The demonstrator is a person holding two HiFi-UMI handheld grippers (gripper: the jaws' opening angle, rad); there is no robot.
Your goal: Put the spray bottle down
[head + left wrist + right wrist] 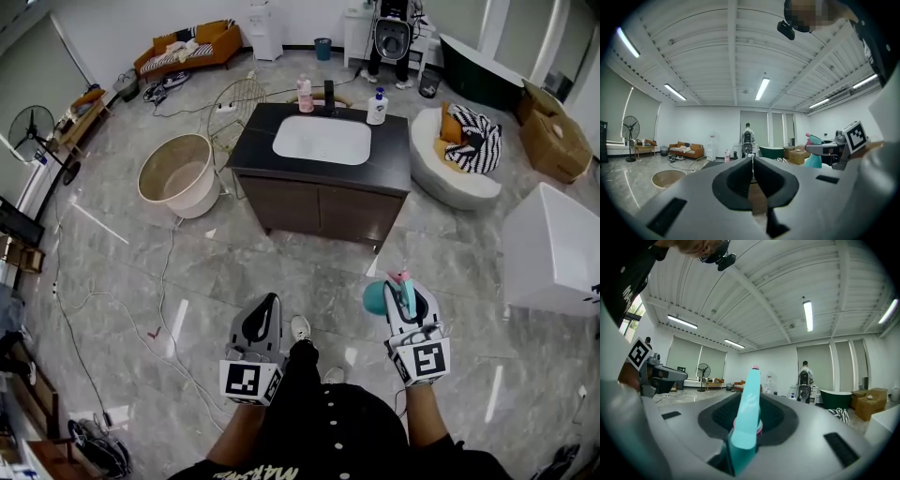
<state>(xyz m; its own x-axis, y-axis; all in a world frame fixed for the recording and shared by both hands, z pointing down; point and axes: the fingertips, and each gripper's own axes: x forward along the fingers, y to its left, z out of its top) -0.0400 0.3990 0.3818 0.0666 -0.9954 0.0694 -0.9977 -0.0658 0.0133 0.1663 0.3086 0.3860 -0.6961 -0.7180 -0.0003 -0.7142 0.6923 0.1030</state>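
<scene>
My right gripper (405, 292) is shut on the teal spray bottle (381, 297), whose teal head with a pink tip (749, 404) rises between the jaws in the right gripper view (746, 420). The bottle hangs above the marble floor, in front of the dark vanity (322, 183) with its white sink (322, 139). My left gripper (265, 314) is shut with nothing between its jaws, level beside the right one. In the left gripper view (753, 165) the jaws meet, and the right gripper with the bottle (813, 152) shows at the right.
A pink bottle (305, 95), a black tap (329, 95) and a white pump bottle (378, 106) stand on the vanity's far edge. A beige round tub (181, 175) stands left, a white box (553, 248) right, a white tub with striped cloth (457, 155) beyond. Cables trail over the floor.
</scene>
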